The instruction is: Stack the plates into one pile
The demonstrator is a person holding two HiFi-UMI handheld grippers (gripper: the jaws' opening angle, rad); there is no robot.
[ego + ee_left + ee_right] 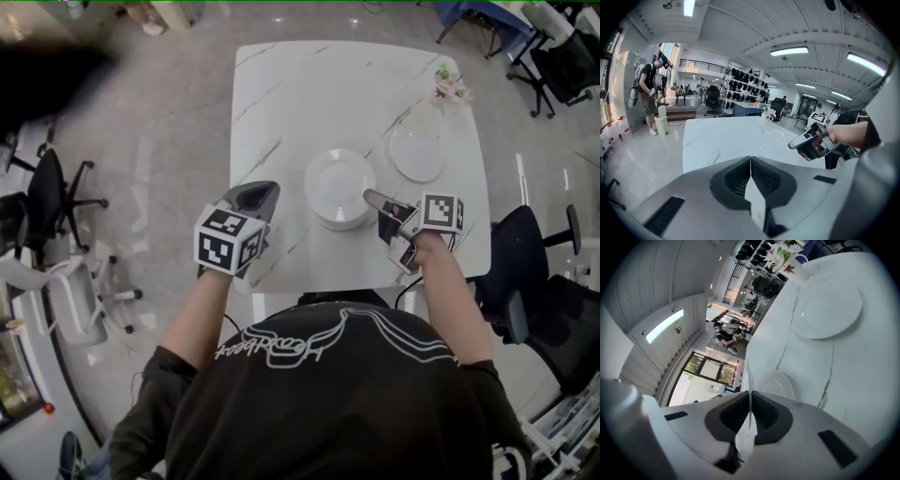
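Plates: a pile (339, 187) sits mid-table (281, 94), just beyond the left gripper (267, 192) and right gripper (369, 196), both with jaws pressed together, empty. Farther right lies one plate (417, 153), near a vase (451, 86). Round, glossy china on slick marble may skid or chip if nudged.

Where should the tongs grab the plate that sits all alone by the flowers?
Grab the plate by its thin rim, on the edge facing the right tongs. It lies flat on the table, so only the rim gives something to pinch, coming in low. The flowers stand past its far edge, so the near side probably keeps clear of them.
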